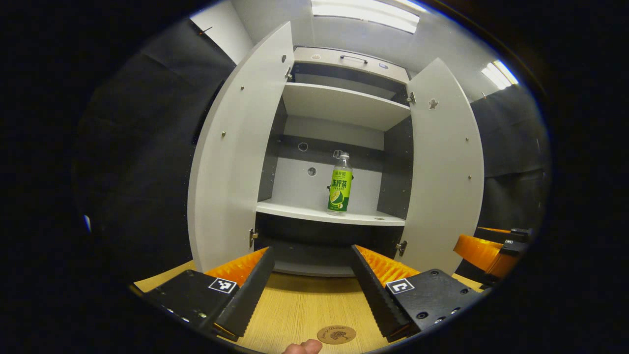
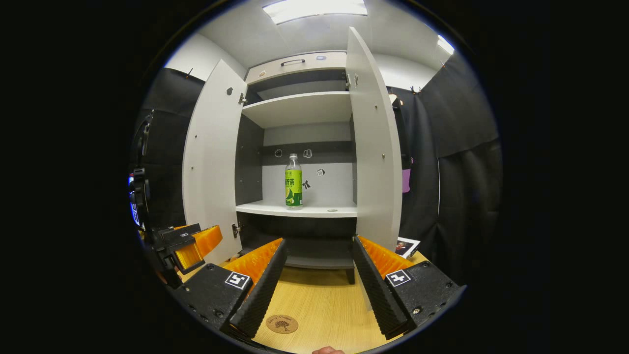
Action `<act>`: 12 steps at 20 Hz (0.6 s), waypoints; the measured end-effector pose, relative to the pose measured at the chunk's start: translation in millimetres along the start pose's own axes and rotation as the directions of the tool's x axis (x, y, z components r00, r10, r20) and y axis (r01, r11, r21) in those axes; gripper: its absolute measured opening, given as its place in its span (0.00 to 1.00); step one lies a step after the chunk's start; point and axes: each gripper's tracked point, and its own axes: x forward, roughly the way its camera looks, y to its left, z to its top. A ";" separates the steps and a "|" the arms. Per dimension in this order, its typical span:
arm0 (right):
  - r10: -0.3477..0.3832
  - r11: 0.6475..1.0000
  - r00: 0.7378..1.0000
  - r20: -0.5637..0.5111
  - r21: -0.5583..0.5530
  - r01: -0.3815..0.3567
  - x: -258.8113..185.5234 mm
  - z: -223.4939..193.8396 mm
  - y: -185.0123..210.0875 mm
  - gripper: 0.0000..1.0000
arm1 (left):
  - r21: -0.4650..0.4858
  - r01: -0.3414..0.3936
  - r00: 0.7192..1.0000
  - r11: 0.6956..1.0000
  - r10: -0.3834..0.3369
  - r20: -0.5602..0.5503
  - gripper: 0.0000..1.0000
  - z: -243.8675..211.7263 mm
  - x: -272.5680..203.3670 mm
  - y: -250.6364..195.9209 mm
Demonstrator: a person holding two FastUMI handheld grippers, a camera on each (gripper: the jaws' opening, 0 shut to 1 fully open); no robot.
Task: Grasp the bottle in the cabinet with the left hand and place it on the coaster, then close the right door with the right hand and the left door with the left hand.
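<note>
Over the bench [image 1: 300, 305], left gripper [image 1: 310, 290] hangs with jaws apart, nothing between them; coaster [image 1: 336, 335] lies just below, near a fingertip [image 1: 303, 347]. Right gripper [image 2: 317, 285] likewise spread wide, empty, coaster [image 2: 282, 324] by its left finger. Ahead, cabinet [image 1: 339, 105] with both doors swung out: left door [image 1: 231, 157], right door [image 1: 444, 162]. Bottle [image 1: 340, 184] upright on the middle shelf [image 1: 314, 213], right of centre.

Ahead of the left tongs [image 1: 312, 251], the bottle [image 1: 340, 184] shows large characters on its green label; the coaster [image 1: 336, 334] between their fingers bears script too small to read
</note>
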 end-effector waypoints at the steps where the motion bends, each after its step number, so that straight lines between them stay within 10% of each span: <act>1: 0.004 1.000 1.000 -0.001 0.001 -0.004 -0.3 -1.4 1.2 0.83 | 0.006 0.000 1.000 1.000 0.000 -0.003 0.95 -1.4 -0.4 0.3; 12: -0.001 1.000 1.000 -0.005 0.007 0.001 6.5 -3.7 -3.5 0.83 | 0.007 0.010 1.000 1.000 -0.010 -0.006 0.95 0.7 8.5 -2.6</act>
